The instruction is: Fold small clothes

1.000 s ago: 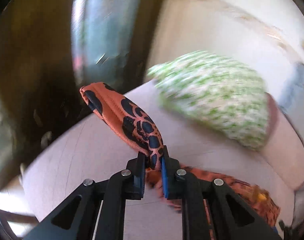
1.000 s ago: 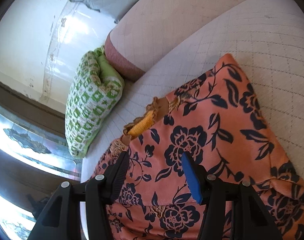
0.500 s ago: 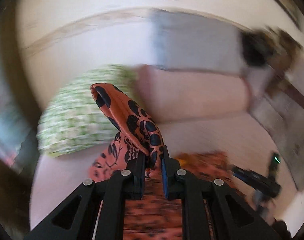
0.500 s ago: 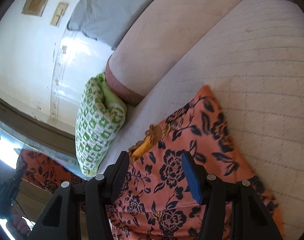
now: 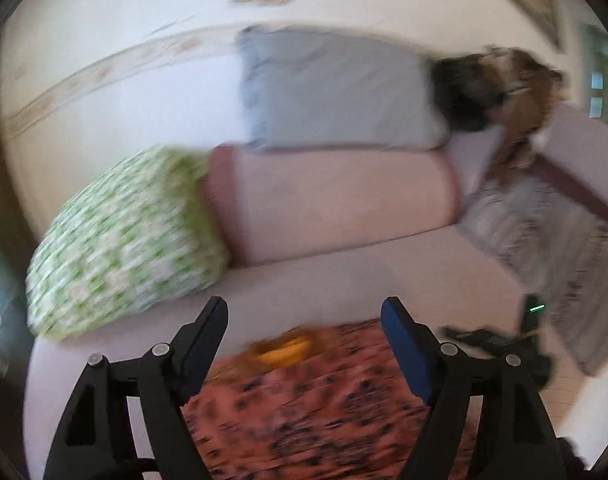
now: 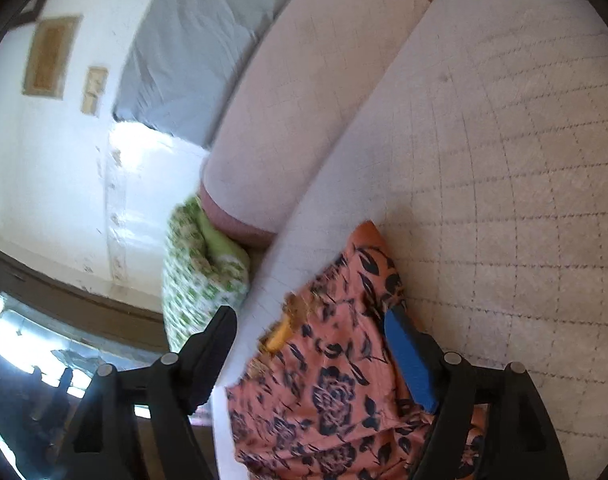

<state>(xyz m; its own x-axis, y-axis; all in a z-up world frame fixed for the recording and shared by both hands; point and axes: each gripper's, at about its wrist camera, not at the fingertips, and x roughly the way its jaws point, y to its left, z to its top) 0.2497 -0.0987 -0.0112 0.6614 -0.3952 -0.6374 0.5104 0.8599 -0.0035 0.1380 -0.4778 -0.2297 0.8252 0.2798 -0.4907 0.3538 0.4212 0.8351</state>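
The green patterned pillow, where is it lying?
The green patterned pillow leans at the sofa's left end in the left wrist view, against the pink bolster.

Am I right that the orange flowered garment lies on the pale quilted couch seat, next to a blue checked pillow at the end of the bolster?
Nearly. The orange flowered garment does lie on the pale quilted couch seat, but the pillow at the end of the bolster is green and white, not blue. The left wrist view shows this, and the right wrist view agrees.

Bare quilted mattress (image 6: 503,160) lies open to the right of the orange floral garment (image 6: 335,380). The green patterned pillow (image 5: 124,240) and pink bolster (image 5: 331,200) block the far edge.
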